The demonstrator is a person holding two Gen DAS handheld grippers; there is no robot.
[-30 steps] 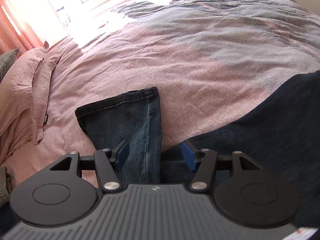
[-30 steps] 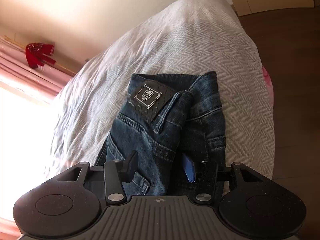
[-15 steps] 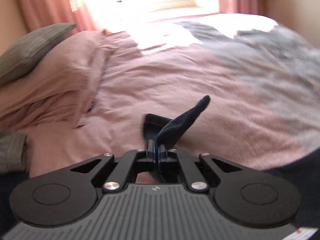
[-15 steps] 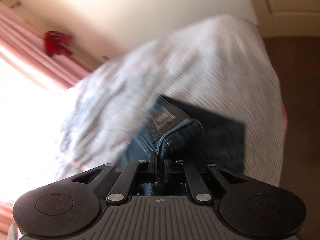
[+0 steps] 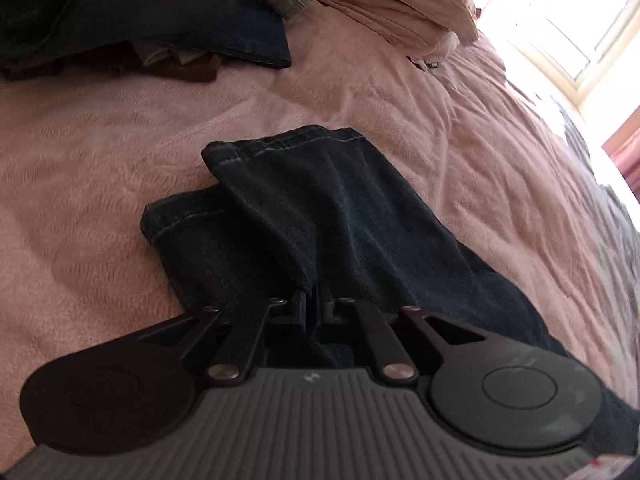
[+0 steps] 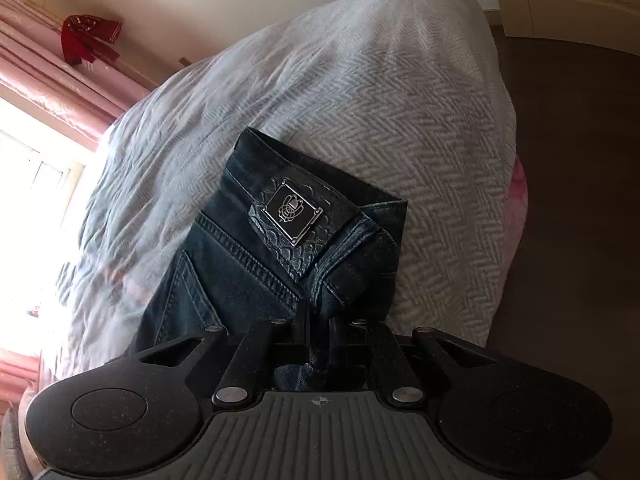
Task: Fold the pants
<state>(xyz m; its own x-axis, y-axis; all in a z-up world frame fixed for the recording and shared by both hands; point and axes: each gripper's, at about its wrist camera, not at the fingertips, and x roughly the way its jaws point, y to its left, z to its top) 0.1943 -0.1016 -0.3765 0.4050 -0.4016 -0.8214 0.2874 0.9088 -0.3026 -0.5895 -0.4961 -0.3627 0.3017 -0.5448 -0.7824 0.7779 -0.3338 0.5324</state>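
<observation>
Left gripper is pinching the jeans leg shut, hems lying ahead toward the pillows. Right gripper is clamping the waistband near the bed's foot edge, so the jeans are stretching lengthwise between both.

Left tongs, right tongs clamped, angled down.

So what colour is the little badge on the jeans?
The badge on the jeans is black with a silver rim and emblem, clearest in the right wrist view.
</observation>
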